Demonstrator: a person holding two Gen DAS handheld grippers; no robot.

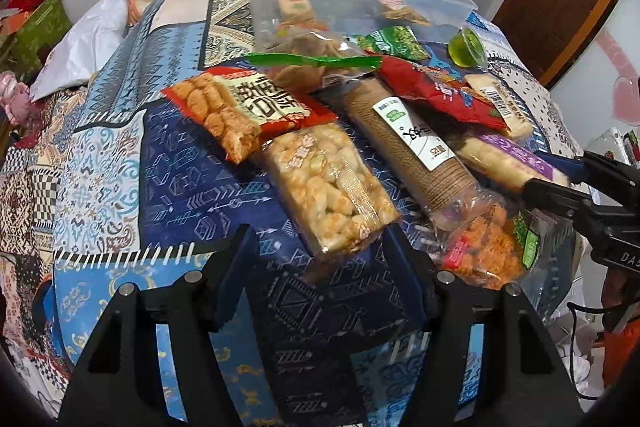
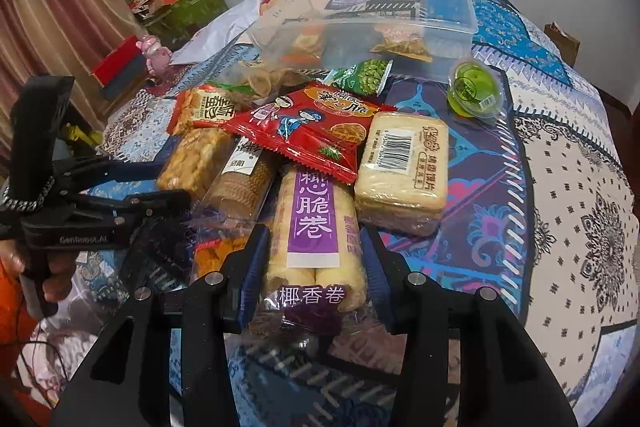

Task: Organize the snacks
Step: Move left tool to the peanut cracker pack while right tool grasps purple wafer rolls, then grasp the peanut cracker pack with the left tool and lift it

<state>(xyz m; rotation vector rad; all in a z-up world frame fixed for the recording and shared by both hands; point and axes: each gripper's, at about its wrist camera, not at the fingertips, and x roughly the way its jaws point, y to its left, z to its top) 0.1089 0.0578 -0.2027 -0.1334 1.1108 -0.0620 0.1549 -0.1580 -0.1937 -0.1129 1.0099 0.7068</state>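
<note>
The right hand-held gripper is nearest its camera, its two fingers standing on either side of the near end of the purple-labelled coconut roll pack; the pads sit close against the pack's sides, though whether they press it I cannot tell. That pack lies on the patterned desk with its long axis running straight away from the gripper, its far end tucked under the red snack bag.

Taking the coconut roll pack as landmark: just to its right lies the pale wafer block, barcode up, its length roughly parallel. To its left lies the brown biscuit tube, also lengthwise away from the camera, and beyond that the puffed rice bar. Behind it, past the red bag, sit the green pea packet and the clear plastic box, which holds a few snacks. Far right behind is the green jelly cup.

The left hand-held gripper hangs wide open over the desk, holding nothing, with the near end of the puffed rice bar between its fingertips' line; that bar's length runs diagonally away leftward.
</note>
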